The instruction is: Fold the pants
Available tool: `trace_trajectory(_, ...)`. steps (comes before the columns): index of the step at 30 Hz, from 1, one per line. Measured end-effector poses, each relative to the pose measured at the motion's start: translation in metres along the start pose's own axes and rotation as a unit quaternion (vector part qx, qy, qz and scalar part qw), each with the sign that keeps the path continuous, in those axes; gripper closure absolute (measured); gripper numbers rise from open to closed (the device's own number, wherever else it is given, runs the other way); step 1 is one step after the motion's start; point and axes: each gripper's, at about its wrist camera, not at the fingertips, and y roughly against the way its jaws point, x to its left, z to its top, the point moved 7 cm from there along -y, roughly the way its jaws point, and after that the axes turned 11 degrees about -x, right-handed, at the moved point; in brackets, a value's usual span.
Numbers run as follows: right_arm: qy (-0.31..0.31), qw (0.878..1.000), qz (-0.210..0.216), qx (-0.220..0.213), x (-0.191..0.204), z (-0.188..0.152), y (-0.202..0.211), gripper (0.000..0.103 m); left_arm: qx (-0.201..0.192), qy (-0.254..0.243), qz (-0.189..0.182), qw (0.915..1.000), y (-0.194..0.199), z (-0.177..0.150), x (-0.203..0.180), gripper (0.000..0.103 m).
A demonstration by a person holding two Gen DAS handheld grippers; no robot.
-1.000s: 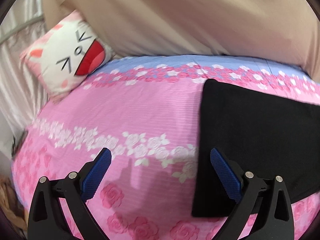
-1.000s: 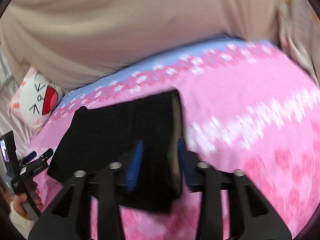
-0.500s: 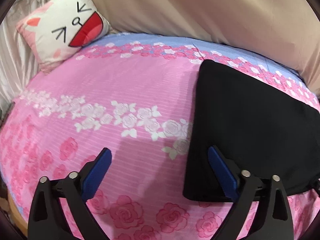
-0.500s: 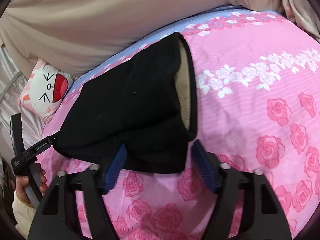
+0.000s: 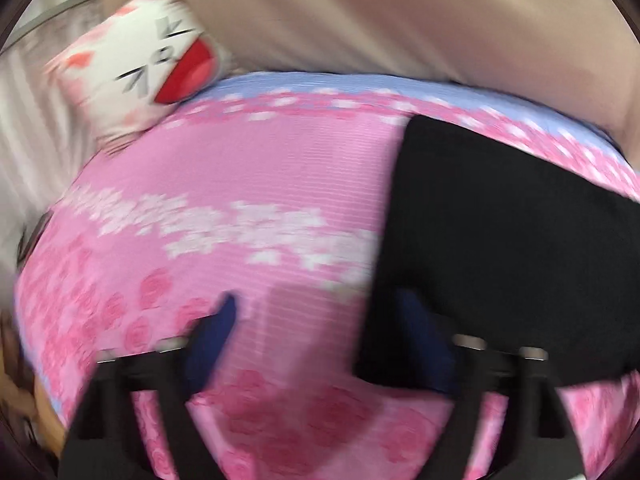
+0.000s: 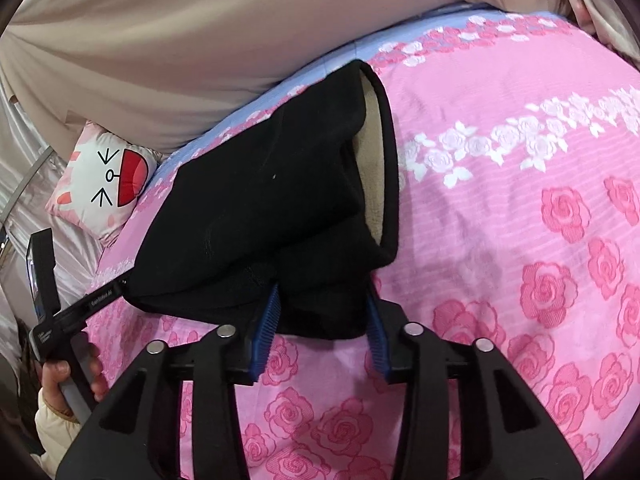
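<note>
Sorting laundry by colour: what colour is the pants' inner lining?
Beige, against the black pants; the lining shows best in the right wrist view.

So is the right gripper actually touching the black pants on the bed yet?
Touching. In the right wrist view the right gripper has been closing, and both blue pads press a bunched fold of the black pants.

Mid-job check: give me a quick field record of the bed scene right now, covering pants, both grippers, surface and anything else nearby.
pants: black pants, folded bundle lying on the bed, beige lining showing at the open end
right gripper: right gripper, jaws have just been closing, pads on either side of the near pants corner
left gripper: left gripper, jaws wide apart at the pants' other edge, nothing gripped; view blurred
surface: pink floral bedspread
nearby: cartoon-face pillow at the far left, clear of the pants
backdrop: beige fabric behind the bed
</note>
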Motion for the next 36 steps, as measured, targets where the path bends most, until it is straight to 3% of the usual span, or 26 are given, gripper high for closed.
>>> trace_trajectory(2, 0.001, 1.0, -0.003, -0.001, 0.0, -0.002, -0.003, 0.062, 0.023, 0.038, -0.032, 0.9985, -0.007, -0.004, 0.007, 0.015)
trace_trajectory(5, 0.023, 1.0, -0.014, -0.005, 0.004, -0.001, -0.004, 0.066, 0.033, 0.068, -0.048, 0.996, -0.011, -0.004, 0.009, 0.017)
trace_trajectory(6, 0.043, 0.999, -0.018, -0.009, 0.008, 0.0, -0.003, 0.072, 0.033, 0.06, -0.05, 0.9964, -0.012, -0.004, 0.006, 0.023)
trace_trajectory(9, 0.049, 0.999, -0.006, -0.014, 0.01, 0.009, 0.005, 0.079, 0.033, 0.02, -0.082, 0.9959, -0.003, -0.001, -0.01, 0.059)
trace_trajectory(10, 0.051, 0.999, 0.0, -0.016, 0.01, 0.014, 0.009, 0.08, 0.034, 0.005, -0.085, 0.9958, 0.002, -0.001, -0.016, 0.064)
trace_trajectory(13, 0.05, 0.998, 0.013, -0.019, 0.004, 0.03, 0.022, 0.082, 0.035, -0.011, -0.089, 0.9954, 0.01, 0.001, -0.025, 0.064)
trace_trajectory(15, 0.047, 0.999, 0.008, -0.025, -0.003, 0.04, 0.025, 0.082, 0.042, -0.004, -0.101, 0.994, 0.014, -0.001, -0.028, 0.058)
trace_trajectory(18, 0.047, 0.998, -0.004, 0.046, -0.022, 0.021, 0.0, 0.076, 0.044, 0.006, -0.088, 0.9951, 0.017, -0.002, -0.021, 0.039)
trace_trajectory(19, 0.034, 0.998, -0.006, 0.049, -0.027, 0.015, -0.001, 0.071, 0.039, 0.014, -0.086, 0.9955, 0.018, 0.0, -0.016, 0.035)
trace_trajectory(24, 0.022, 0.999, -0.019, -0.033, -0.023, 0.015, 0.043, 0.069, 0.026, 0.047, -0.076, 0.9956, 0.025, 0.012, 0.011, 0.033)
trace_trajectory(28, 0.095, 0.995, 0.016, -0.039, 0.028, 0.009, 0.053, 0.069, -0.002, 0.026, -0.039, 0.9989, 0.03, 0.023, 0.025, 0.027)
trace_trajectory(31, 0.178, 0.982, 0.056, -0.019, 0.091, -0.005, 0.037, 0.068, -0.011, 0.0, -0.023, 0.9997, 0.029, 0.024, 0.025, 0.026)
trace_trajectory(33, 0.254, 0.964, 0.071, -0.012, 0.136, -0.019, 0.018, 0.044, -0.015, -0.016, -0.007, 0.9997, 0.028, 0.024, 0.027, 0.026)
trace_trajectory(36, 0.349, 0.934, 0.072, -0.02, 0.183, -0.036, -0.002, 0.04, -0.019, -0.04, 0.013, 0.9989, 0.028, 0.022, 0.035, 0.026)
